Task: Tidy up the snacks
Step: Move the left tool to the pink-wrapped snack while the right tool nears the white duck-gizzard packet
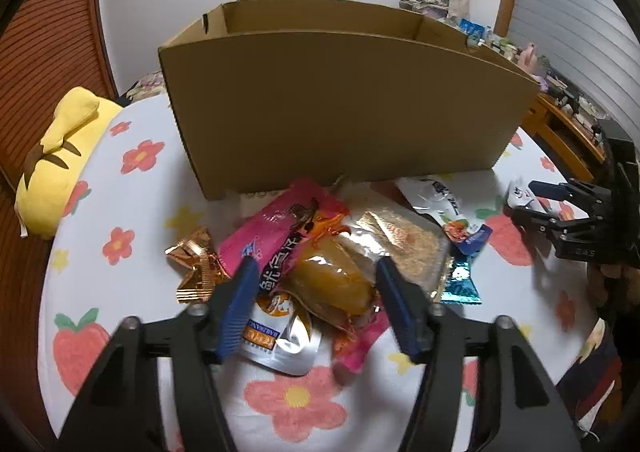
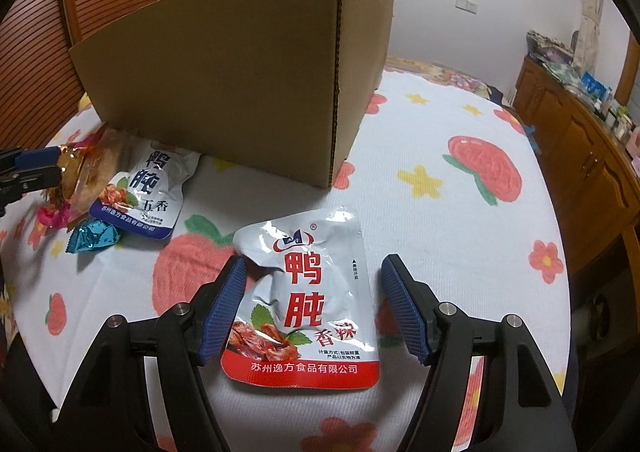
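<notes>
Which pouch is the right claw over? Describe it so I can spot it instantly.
Start at the cardboard box on the flowered sheet. In front of its near corner, apart from the snack pile, one white pouch lies flat between the right claw fingers. Its bottom band is red, while the similar pouch by the pile has a blue band.

brown cardboard box [image 1: 336,104], white flower-and-strawberry sheet [image 2: 460,236], red-banded silver pouch [image 2: 308,304]

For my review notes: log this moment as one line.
left tool: open over clear orange-filled packet | right tool: open around red-and-white foil pouch | brown cardboard box: behind
</notes>
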### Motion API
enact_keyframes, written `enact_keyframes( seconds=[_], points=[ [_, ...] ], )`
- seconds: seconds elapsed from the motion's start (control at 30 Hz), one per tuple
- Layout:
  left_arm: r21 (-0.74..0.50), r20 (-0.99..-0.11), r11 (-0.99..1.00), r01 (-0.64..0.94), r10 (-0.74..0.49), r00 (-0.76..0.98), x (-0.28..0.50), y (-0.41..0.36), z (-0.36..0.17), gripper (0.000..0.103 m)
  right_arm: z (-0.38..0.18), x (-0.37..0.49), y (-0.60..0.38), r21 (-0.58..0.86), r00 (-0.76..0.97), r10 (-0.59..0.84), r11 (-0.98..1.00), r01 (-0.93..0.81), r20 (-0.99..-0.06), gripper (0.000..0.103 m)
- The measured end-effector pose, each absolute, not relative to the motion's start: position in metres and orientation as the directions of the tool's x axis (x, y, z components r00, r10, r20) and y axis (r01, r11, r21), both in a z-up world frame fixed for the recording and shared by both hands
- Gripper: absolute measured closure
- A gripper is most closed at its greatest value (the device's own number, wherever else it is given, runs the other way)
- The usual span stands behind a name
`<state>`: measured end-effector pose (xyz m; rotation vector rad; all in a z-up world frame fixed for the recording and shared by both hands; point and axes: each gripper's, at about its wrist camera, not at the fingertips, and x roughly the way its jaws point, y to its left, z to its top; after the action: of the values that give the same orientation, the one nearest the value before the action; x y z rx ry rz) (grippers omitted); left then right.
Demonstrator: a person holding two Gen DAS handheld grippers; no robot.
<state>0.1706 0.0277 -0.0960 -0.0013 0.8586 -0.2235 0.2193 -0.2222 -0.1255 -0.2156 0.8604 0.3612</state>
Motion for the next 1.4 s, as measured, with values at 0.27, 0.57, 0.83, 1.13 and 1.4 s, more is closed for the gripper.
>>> enact_keyframes(
  seconds=[0.27,0.57,0.83,1.13,1.4],
  points=[
    [-0.127,-0.752,0.973,0.193,-0.221,0.621,0.172,0.032,-0.105,0.029,-0.126,0.219,-0.223,-0.040,0.597,0.222,0.918,-0.394,-0.771,0.031],
    [-0.128,-0.742,0.973,0.194,-0.224,0.632,0.172,0.031,-0.106,0.027,-0.126,0.220,-0.222,-0.042,0.597,0.220,0.919,-0.393,-0.771,0.031],
    [-0.138,-0.714,0.972,0.190,-0.231,0.661,0.141,0.034,-0.089,0.030,-0.126,0.219,-0.222,-0.043,0.597,0.219,0.919,-0.392,-0.771,0.030],
    [-0.209,-0.734,0.961,0.182,-0.277,0.620,0.131,0.036,-0.097,0.031,-0.127,0.220,-0.222,-0.043,0.598,0.218,0.919,-0.392,-0.771,0.030],
    [-0.257,-0.753,0.954,0.157,-0.299,0.586,0.163,0.037,-0.099,0.032,-0.127,0.220,-0.224,-0.044,0.598,0.217,0.920,-0.390,-0.771,0.029]
  ],
)
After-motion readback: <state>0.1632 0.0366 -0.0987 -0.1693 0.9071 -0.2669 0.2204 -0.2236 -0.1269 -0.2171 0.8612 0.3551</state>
